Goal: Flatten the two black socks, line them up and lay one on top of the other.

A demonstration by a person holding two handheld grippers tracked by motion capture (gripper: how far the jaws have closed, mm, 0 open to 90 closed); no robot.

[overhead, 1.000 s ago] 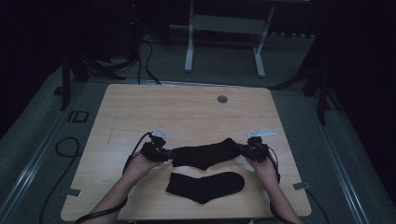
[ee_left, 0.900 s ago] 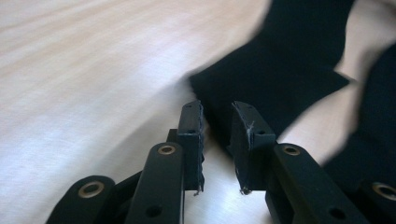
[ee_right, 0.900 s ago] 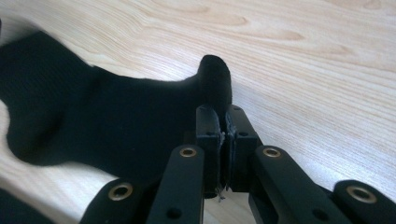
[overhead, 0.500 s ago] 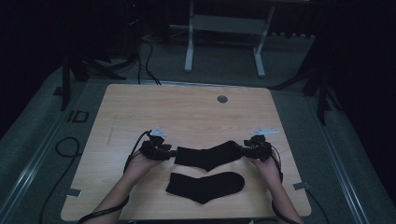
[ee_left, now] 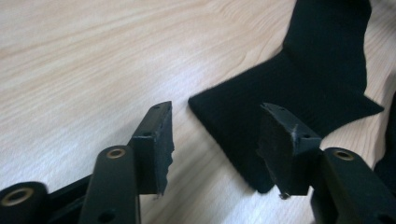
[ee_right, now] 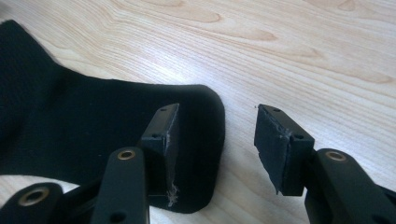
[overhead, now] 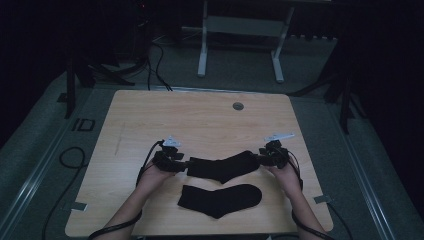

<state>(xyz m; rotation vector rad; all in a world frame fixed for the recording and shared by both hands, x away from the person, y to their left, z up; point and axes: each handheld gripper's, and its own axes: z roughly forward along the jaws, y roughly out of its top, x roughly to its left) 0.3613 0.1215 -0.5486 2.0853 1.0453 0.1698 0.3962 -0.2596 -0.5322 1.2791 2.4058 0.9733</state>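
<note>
The left gripper (ee_left: 215, 140) had its fingers (ee_left: 156, 147) spread apart with nothing between them. They straddled the corner of the cuff end of the upper sock (ee_left: 299, 107), which lay flat on the table (ee_left: 74, 65). One finger stood on bare wood; the other overlapped the cuff edge in the picture, and contact could not be confirmed.

The right gripper (ee_right: 217, 140) also had its fingers (ee_right: 280, 142) apart and empty. One finger stood over the rounded toe end of the upper sock (ee_right: 93, 126); the other stood over bare wood just beside it.

In the high view, the left gripper (overhead: 176, 162) and the right gripper (overhead: 265, 159) sat at opposite ends of the upper sock (overhead: 222, 166), which lay stretched out between them. A second black sock (overhead: 220, 199) lay flat nearer the table's front edge, close to the upper sock and roughly parallel to it; whether they touched could not be determined.

Assessment: the upper sock appeared laid out straight and free of both grippers. The socks were not yet stacked or paired. Remaining work was judged to be regripping one sock and placing it on the other.
</note>
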